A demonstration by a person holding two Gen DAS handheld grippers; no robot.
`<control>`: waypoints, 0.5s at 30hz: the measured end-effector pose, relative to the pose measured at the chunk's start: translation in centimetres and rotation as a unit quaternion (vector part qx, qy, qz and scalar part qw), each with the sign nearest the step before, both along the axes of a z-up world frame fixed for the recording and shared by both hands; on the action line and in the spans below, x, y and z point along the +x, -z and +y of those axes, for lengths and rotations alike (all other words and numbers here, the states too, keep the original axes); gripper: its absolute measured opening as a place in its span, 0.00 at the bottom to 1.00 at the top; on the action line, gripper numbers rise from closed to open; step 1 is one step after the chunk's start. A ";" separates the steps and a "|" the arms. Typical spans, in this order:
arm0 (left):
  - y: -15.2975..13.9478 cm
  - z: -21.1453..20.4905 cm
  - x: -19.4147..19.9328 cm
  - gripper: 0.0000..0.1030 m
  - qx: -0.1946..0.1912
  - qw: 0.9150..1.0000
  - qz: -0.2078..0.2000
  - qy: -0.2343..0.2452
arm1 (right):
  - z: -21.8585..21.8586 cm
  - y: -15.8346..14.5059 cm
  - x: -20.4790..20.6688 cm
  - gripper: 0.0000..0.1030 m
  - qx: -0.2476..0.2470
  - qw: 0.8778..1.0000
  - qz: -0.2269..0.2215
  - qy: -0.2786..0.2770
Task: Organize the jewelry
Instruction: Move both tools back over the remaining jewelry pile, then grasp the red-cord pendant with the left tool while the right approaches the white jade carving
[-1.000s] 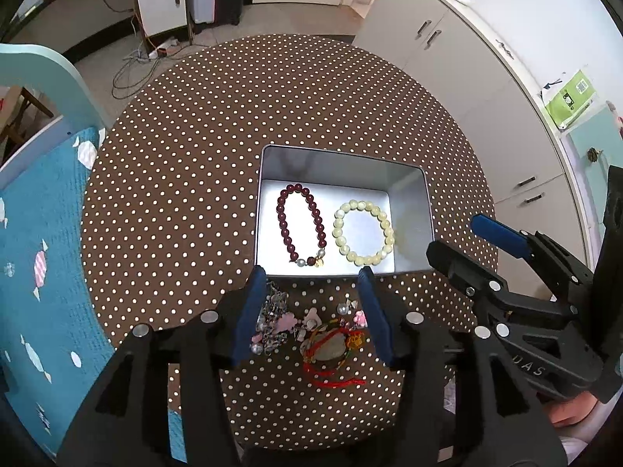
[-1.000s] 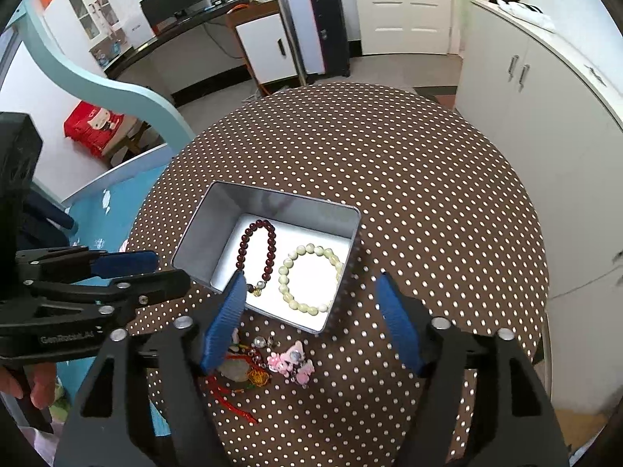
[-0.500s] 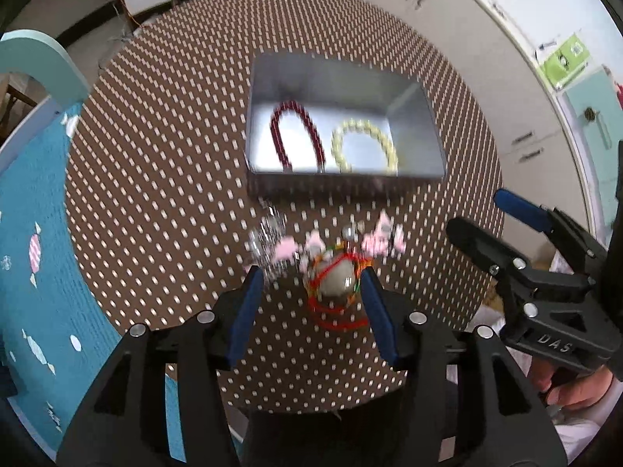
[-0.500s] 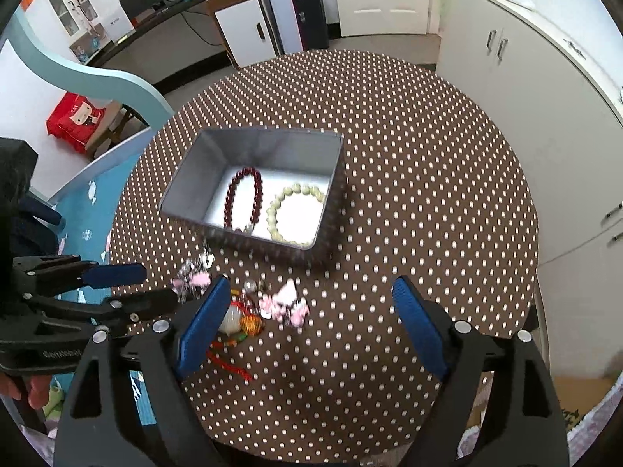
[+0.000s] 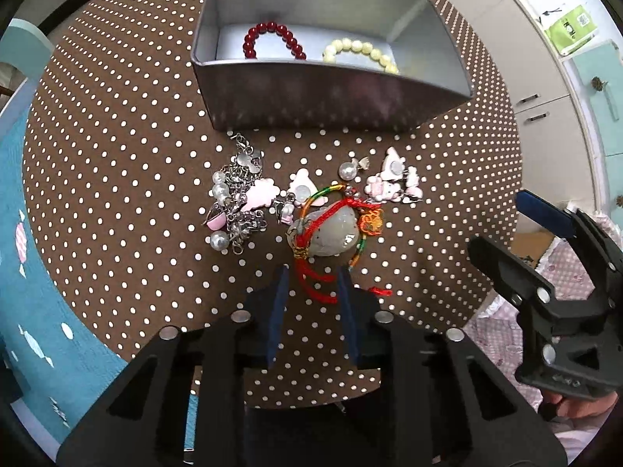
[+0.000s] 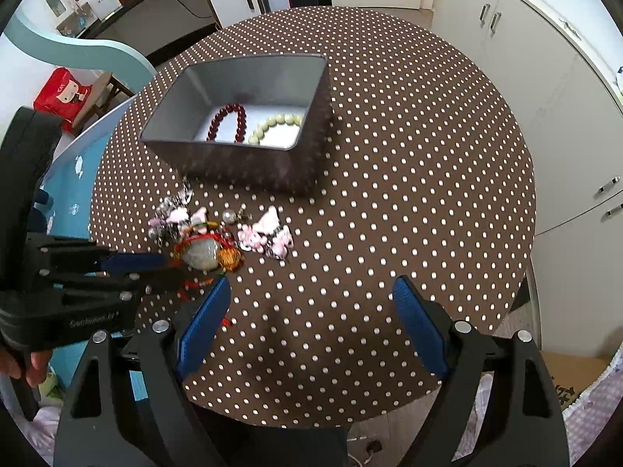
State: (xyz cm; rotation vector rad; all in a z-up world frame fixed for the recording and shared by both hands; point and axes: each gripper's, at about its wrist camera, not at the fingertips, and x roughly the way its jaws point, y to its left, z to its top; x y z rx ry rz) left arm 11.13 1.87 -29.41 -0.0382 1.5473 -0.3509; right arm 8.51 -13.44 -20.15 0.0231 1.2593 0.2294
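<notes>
Writing: left gripper (image 6: 171, 264) body carries faint lettering, reads roughly "GenRobot.AI"; right gripper (image 6: 307, 327) body, seen in the left wrist view, shows small letters too blurred to read. A green packet (image 5: 570, 29) on the far-right counter has print and a code square, unreadable.

Jewelry: red cord bracelet (image 5: 331, 233) with a pale grey-white stone, multicolour woven band, orange knot charm and loose red cord ends. It lies on the brown polka-dot table (image 5: 117, 155), near side of the metal tin (image 5: 331, 89). Left of it, a silver charm bracelet (image 5: 237, 202) with pearls and pink pieces; far-right of it, a cluster of pink charms (image 5: 393, 183). Inside the tin, a dark red bead bracelet (image 5: 272, 41) on the left, a cream bead bracelet (image 5: 362, 52) on the right, side by side.

Left gripper: jaws have just been closing, now narrow, the red cord ends run between the blue pads (image 5: 278, 311); cannot tell if the pads press on them. Right gripper: jaws wide apart, nothing between, over bare table right of the pile. A hand (image 6: 27, 362) holds the left gripper.
</notes>
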 end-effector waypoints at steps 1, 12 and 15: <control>0.3 -0.2 -0.1 0.19 0.002 1.000 0.002 0.000 | -0.1 0.1 -0.2 0.80 -0.002 1.000 0.001 0.000; 1.7 -2.5 -0.6 0.04 0.011 1.000 -0.010 0.010 | 0.3 1.1 -0.8 0.80 -0.010 1.000 0.013 -0.008; 0.5 -1.6 0.2 0.04 0.002 1.000 -0.023 0.010 | 0.7 1.2 -0.7 0.80 -0.011 1.000 0.011 -0.017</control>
